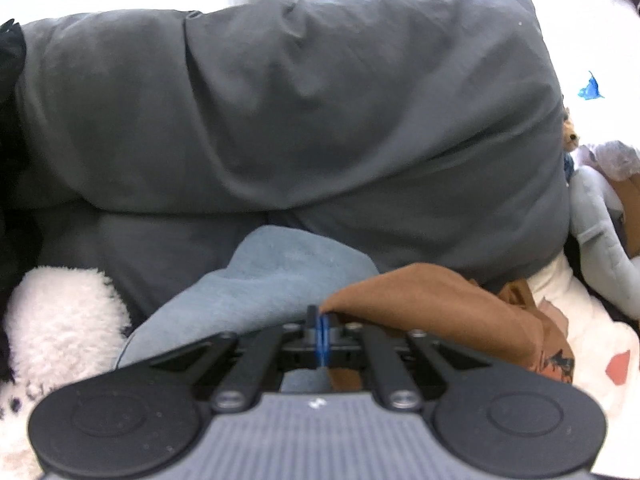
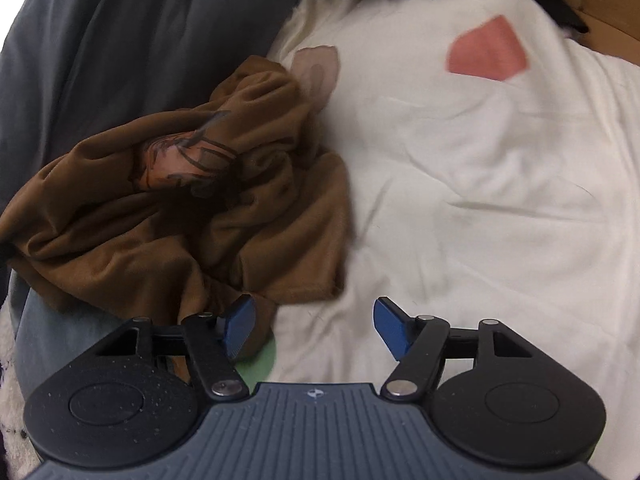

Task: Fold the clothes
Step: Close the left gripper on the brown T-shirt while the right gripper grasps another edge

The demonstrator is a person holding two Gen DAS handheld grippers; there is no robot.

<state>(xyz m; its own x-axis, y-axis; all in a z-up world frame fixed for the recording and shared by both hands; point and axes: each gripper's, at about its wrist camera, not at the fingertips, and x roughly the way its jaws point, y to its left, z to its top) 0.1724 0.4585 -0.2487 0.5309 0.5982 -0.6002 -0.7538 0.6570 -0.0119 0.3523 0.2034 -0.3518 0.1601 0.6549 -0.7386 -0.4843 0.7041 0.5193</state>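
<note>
So my left gripper [image 1: 322, 317] is clamped tight on an edge of the crumpled brown fabric garment with a dark print [image 2: 188, 208]. That garment sits on the white printed bedsheet [image 2: 480, 168], just beside the grey cushion [image 1: 300, 112]. My right gripper [image 2: 314, 330] hangs spread apart over the sheet, gripping nothing.

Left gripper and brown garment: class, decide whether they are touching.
Touching. The left wrist view shows the left gripper shut, with an edge of the brown garment pinched between its blue pads.
</note>
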